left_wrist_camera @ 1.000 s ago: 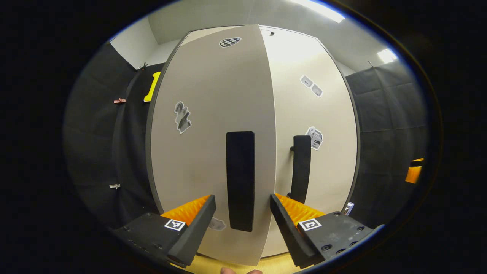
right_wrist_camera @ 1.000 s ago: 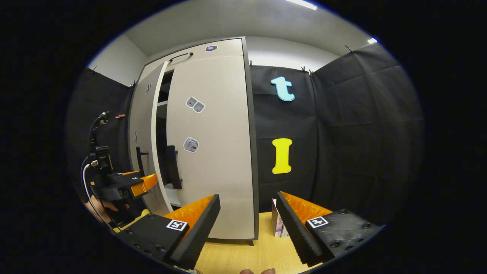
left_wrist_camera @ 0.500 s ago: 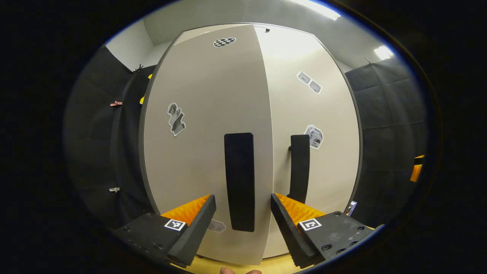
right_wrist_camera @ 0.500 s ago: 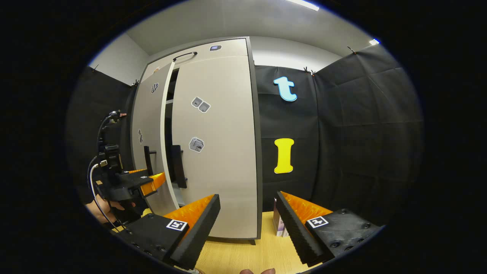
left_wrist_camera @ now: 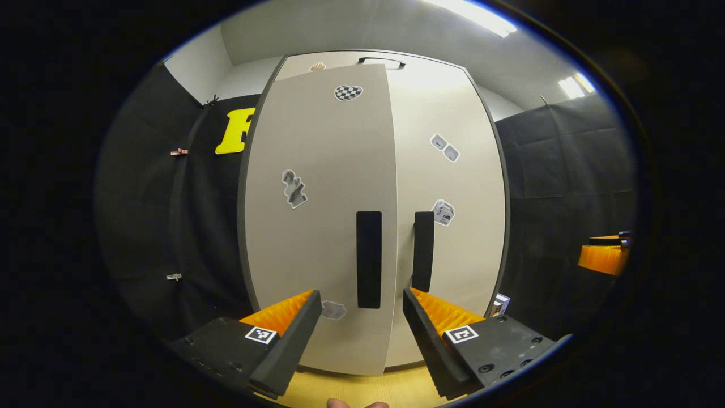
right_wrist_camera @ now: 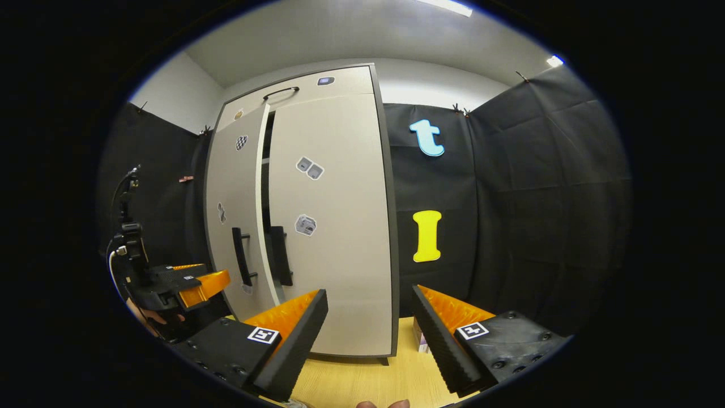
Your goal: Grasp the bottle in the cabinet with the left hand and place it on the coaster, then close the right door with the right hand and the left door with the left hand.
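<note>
Left gripper (left_wrist_camera: 361, 334): fingers spread apart, holding nothing, facing the pale grey left cabinet door (left_wrist_camera: 317, 226), clear of its black bar handle (left_wrist_camera: 369, 259).
Right gripper (right_wrist_camera: 369, 331): fingers spread apart, empty, above the light wooden tabletop (right_wrist_camera: 362, 382).
Left door: slightly ajar, dark gap visible in the right gripper view.
Right cabinet door (right_wrist_camera: 334, 226): flush with the frame.
Bottle and coaster: cannot tell where they are.

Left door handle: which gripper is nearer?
Left. The left gripper faces the left door handle head-on, open, just short of it. The right gripper sits off toward the closed right door, farther from that handle.
</note>
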The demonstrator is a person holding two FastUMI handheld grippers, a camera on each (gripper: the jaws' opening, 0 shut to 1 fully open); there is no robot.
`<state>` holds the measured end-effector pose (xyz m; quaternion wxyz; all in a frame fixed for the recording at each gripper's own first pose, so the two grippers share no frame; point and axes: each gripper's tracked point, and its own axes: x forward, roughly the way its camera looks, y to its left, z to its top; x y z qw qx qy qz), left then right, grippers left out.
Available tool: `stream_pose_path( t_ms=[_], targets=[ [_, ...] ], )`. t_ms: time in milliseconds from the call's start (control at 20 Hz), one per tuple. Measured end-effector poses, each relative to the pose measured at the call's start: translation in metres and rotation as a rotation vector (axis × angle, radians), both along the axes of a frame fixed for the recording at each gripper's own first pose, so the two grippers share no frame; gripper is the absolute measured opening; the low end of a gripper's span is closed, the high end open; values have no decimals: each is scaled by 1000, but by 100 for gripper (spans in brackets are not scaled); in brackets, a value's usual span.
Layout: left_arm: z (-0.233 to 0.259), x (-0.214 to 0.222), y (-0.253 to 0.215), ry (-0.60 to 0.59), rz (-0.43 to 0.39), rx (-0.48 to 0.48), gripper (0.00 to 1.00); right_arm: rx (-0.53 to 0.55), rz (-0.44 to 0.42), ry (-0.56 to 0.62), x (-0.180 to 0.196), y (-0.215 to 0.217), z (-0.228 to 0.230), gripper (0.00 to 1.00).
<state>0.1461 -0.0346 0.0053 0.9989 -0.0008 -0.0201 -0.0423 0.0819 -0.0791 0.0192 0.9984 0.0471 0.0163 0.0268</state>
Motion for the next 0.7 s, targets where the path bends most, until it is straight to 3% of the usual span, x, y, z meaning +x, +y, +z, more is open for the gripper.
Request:
stream_pose_path(
  t_ms=[700],
  targets=[
    [-9,-90,44,20,82,-25,93,-23,50,-34,-19,37,12,98]
  ],
)
